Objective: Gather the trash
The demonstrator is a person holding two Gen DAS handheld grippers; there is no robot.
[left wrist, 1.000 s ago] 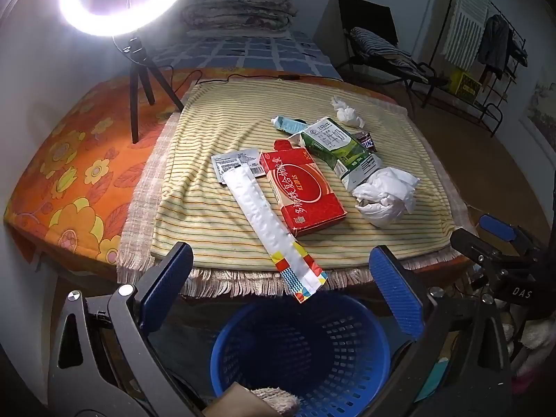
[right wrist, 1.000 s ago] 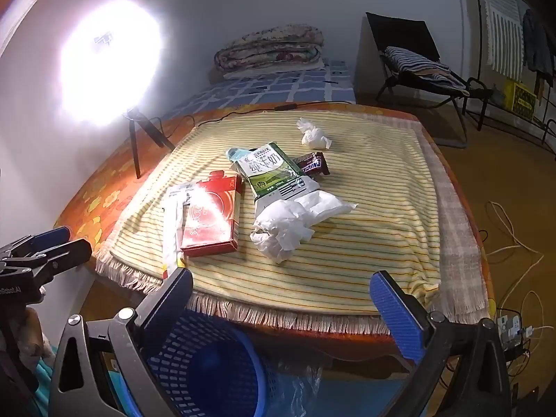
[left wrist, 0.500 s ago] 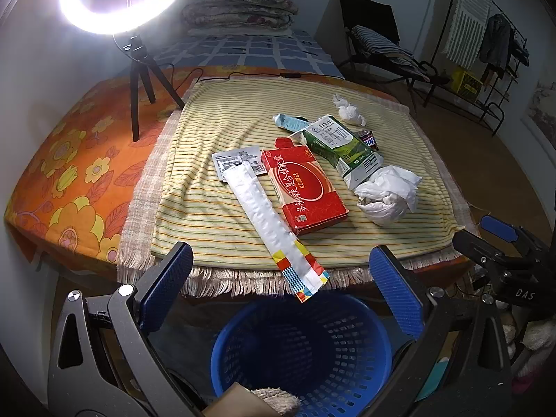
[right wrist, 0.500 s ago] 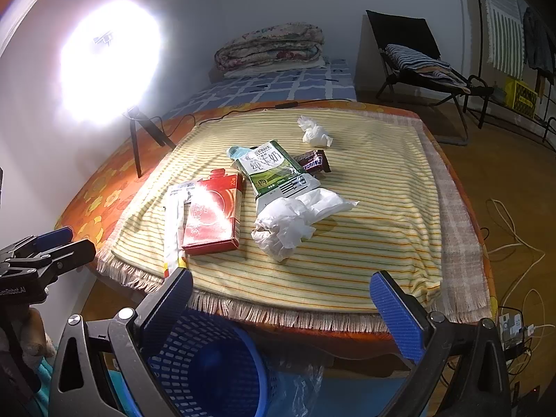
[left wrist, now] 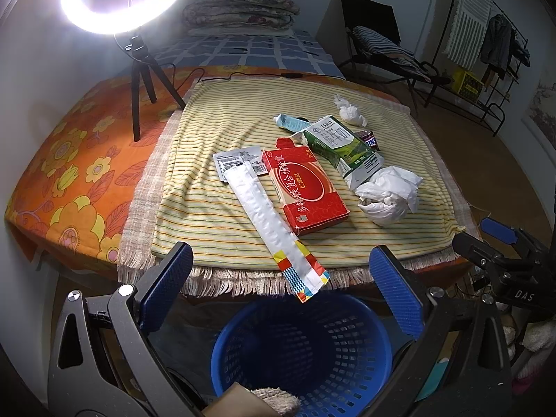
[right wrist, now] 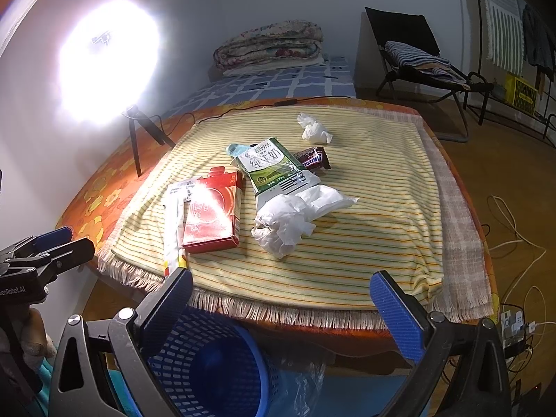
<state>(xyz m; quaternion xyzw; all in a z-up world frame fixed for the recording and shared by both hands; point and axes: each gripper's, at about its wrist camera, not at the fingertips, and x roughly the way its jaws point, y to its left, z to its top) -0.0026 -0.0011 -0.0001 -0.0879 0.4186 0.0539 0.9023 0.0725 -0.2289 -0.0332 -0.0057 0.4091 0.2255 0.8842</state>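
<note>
Trash lies on a striped cloth (left wrist: 222, 215) over a table: a long white wrapper (left wrist: 267, 219) overhanging the front edge, a red box (left wrist: 305, 187), a green milk carton (left wrist: 344, 149), a big crumpled white tissue (left wrist: 387, 194), a small tissue (left wrist: 349, 111), a chocolate bar wrapper (right wrist: 314, 158) and a flat label packet (left wrist: 236, 158). A blue basket (left wrist: 305, 351) stands below the table's front edge. My left gripper (left wrist: 278, 288) is open and empty above the basket. My right gripper (right wrist: 278, 302) is open and empty before the table edge, the basket (right wrist: 215, 365) at its lower left.
A ring light on a tripod (left wrist: 139, 69) stands at the table's back left. A bed with folded blankets (left wrist: 243, 10), a black chair (left wrist: 378, 41) and a clothes rack (left wrist: 486, 45) are behind. Cables and a power strip (right wrist: 514, 323) lie on the floor at the right.
Both grippers have drifted slightly; the table and trash sit a little lower and nearer in the views. Nothing was taken hold of.
</note>
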